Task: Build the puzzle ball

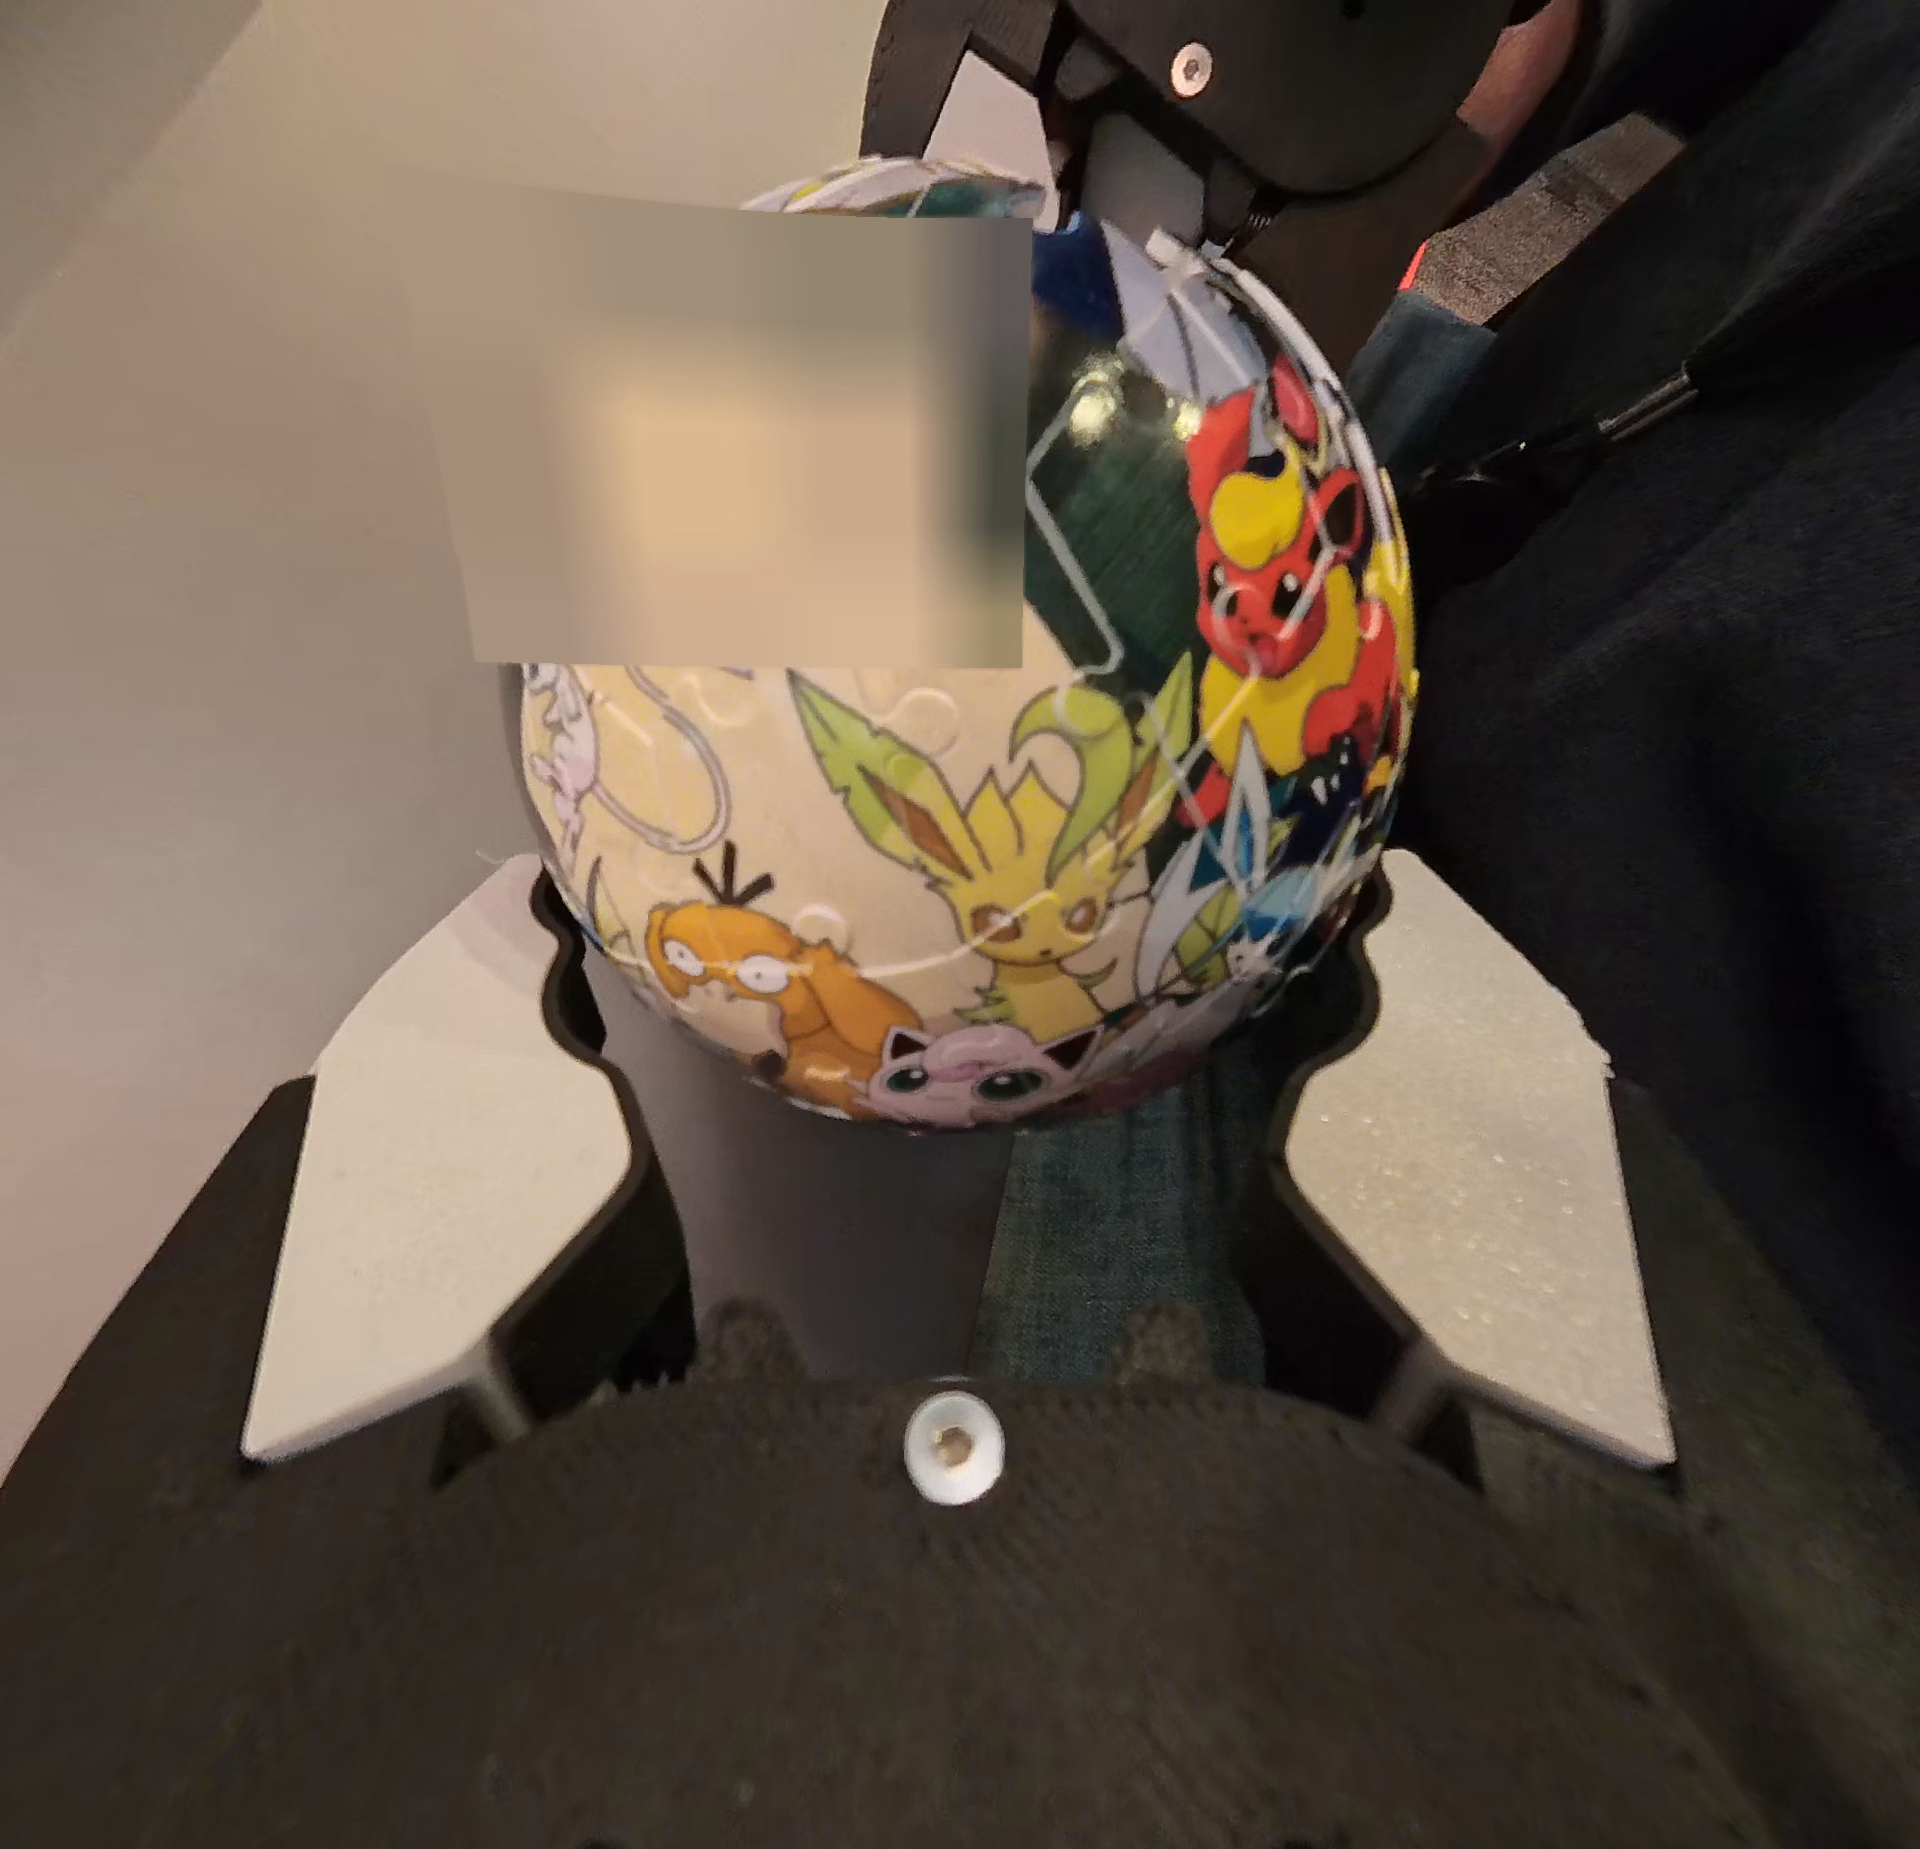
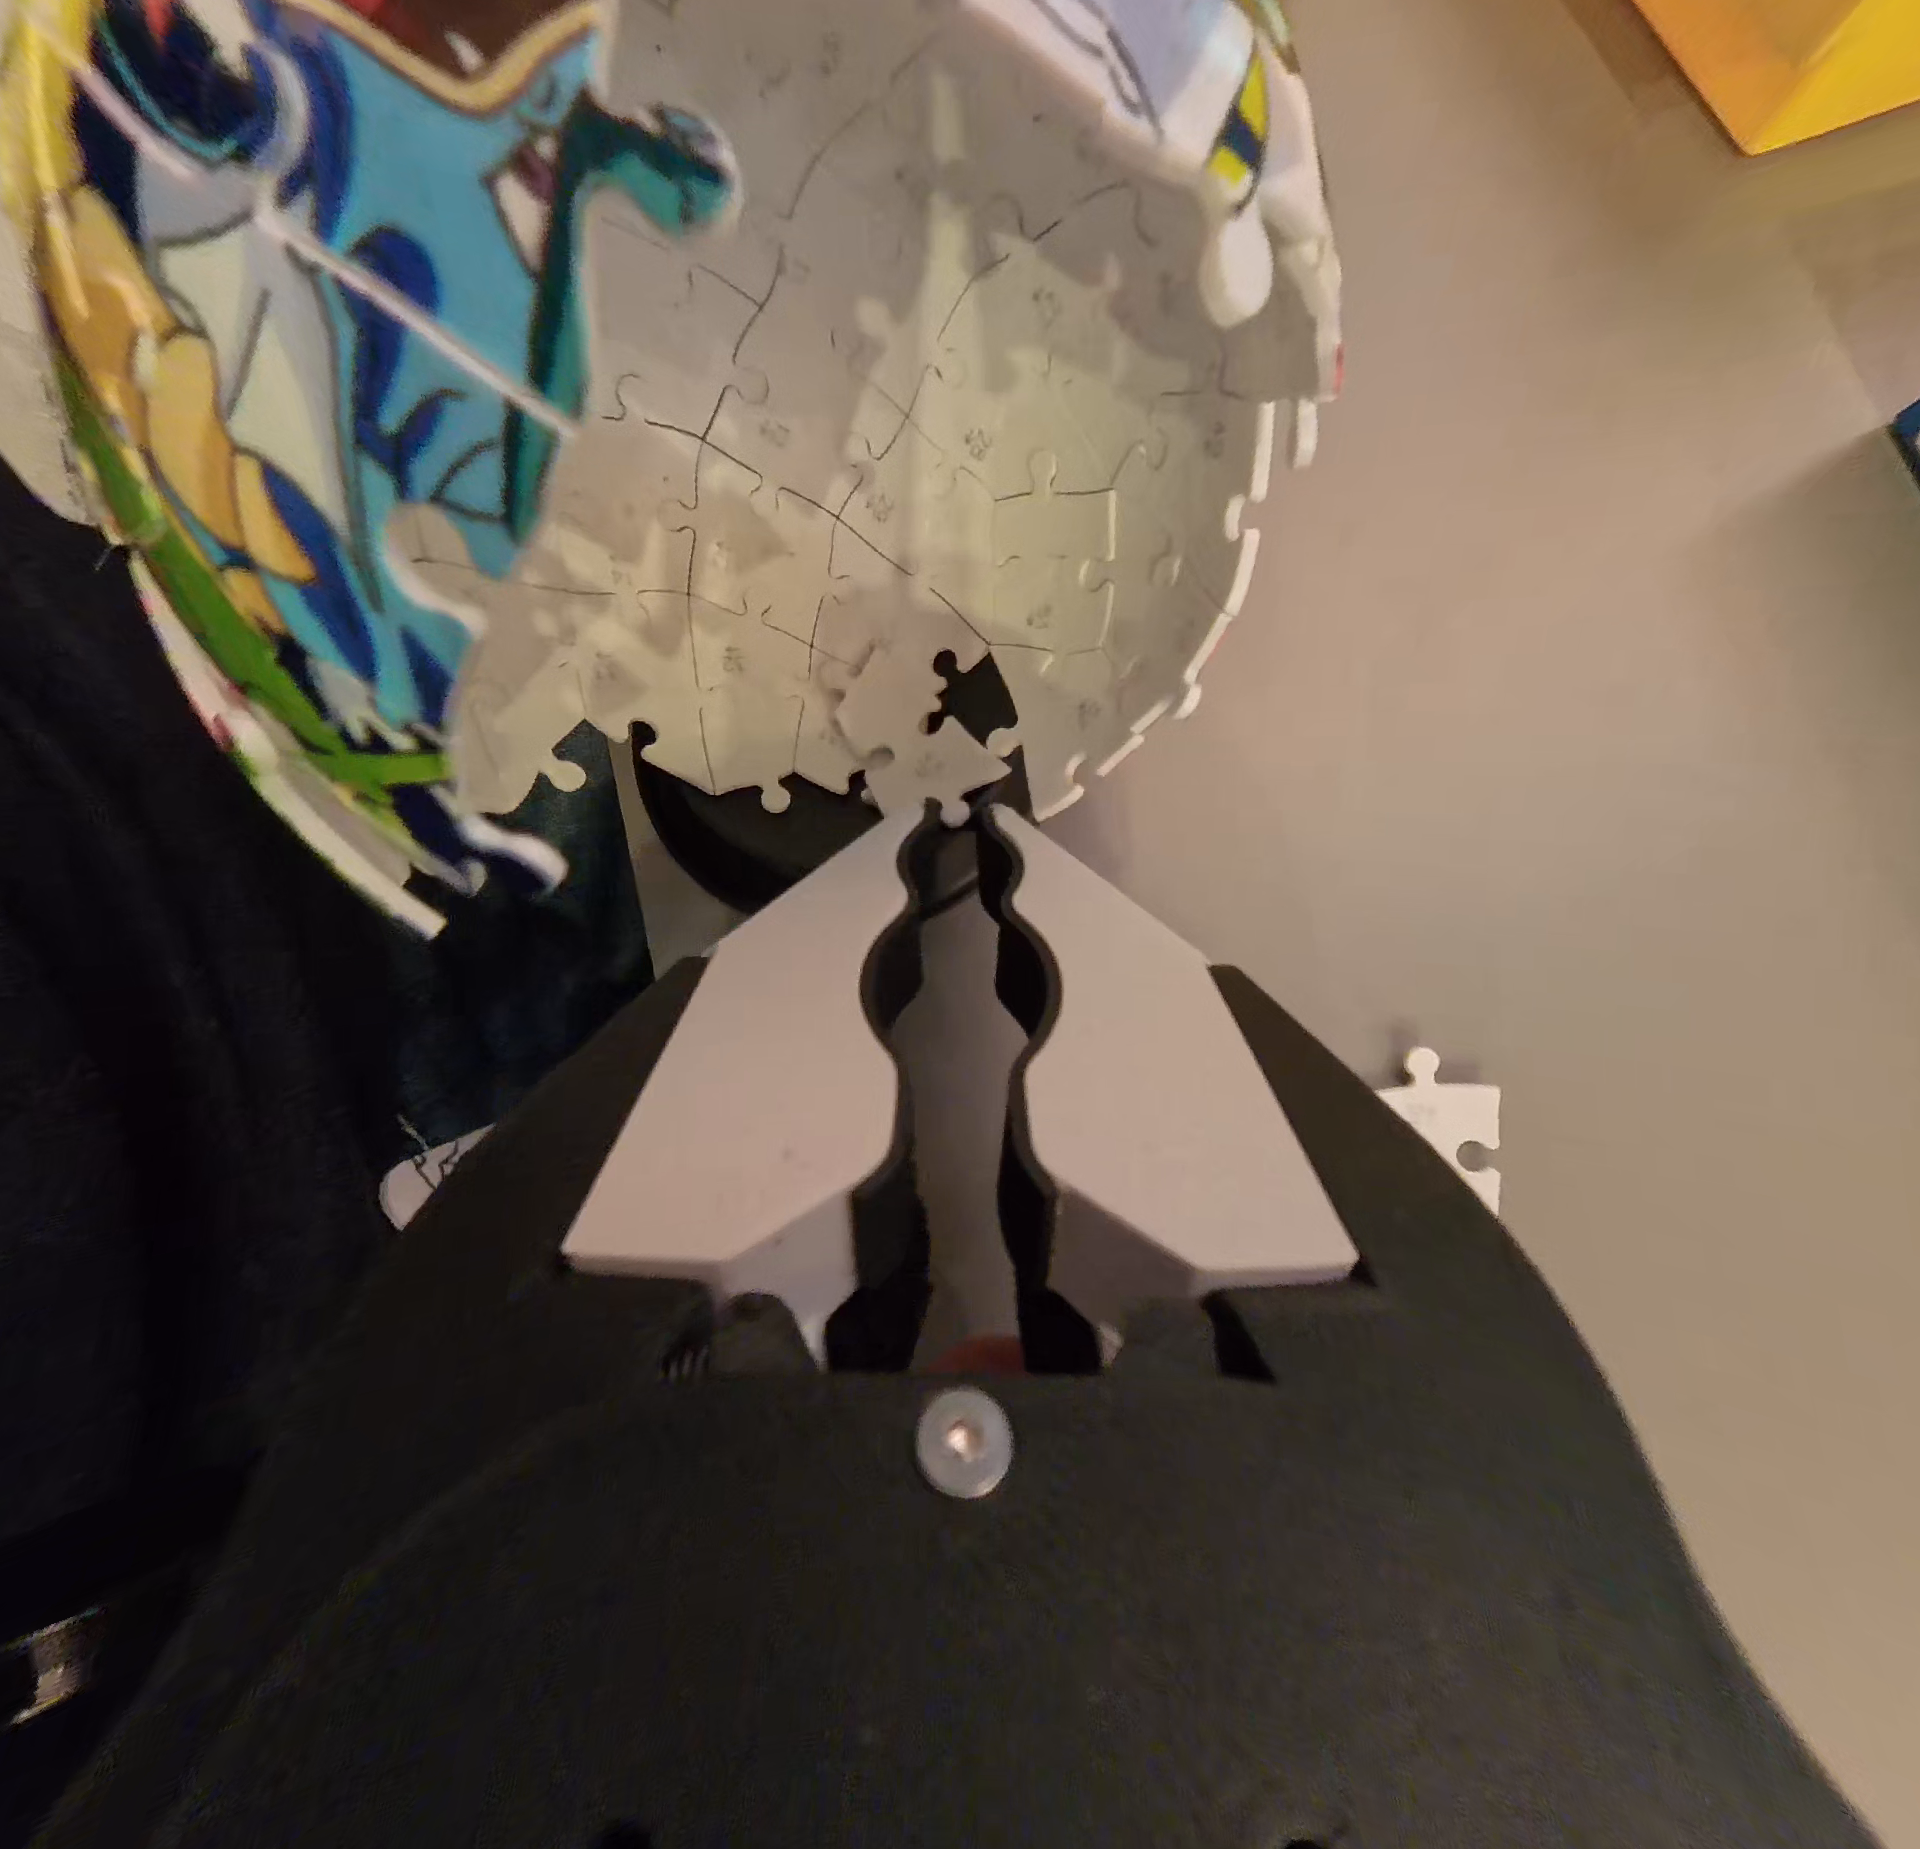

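Item: puzzle ball (image 1: 935,864), part-built, printed with cartoon creatures, raised above a pale table (image 2: 1558,760). Left gripper (image 1: 961,952): fingers spread wide, clasping the ball's lower sides. Right gripper (image 2: 951,817): tips pinched on a loose white puzzle piece (image 2: 925,750) at the open shell's edge. Spare piece (image 2: 1449,1113) lies on the table. Yellow box (image 2: 1766,23) at the far corner.

a plain beige-grey tabletop (image 2: 1610,760) fills the right wrist view's right side. a loose white plastic puzzle piece (image 2: 1455,1124) lies flat at four o'clock, a yellow box (image 2: 1787,23) at one o'clock.
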The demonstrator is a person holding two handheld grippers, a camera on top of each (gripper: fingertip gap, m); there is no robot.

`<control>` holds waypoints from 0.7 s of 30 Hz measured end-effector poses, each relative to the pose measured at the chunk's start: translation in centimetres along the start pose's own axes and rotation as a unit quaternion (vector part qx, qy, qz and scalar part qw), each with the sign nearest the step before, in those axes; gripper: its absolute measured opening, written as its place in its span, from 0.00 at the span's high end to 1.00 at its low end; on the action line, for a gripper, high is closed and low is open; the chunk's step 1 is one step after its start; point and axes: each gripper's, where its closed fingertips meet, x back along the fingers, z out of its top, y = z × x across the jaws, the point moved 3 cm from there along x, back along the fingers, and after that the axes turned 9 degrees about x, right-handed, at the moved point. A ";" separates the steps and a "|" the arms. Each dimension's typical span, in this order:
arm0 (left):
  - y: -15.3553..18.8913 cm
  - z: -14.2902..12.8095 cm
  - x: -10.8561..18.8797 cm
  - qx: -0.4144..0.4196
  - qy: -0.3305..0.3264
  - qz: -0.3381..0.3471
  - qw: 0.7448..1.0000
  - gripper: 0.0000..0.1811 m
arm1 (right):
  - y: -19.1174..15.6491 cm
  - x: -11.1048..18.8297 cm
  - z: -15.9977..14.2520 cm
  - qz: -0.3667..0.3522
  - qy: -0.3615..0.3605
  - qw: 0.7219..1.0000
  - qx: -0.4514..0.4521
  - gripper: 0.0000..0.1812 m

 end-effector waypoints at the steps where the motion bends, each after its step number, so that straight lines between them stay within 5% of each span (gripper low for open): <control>1: 0.0 0.0 0.0 0.000 0.000 -0.001 1.000 0.26 | 0.0 0.1 0.0 -0.003 0.000 1.000 0.006 0.98; 21: -0.1 -0.1 0.0 0.004 0.002 -0.004 1.000 0.26 | 0.3 1.9 1.0 -0.038 0.029 0.999 0.000 0.99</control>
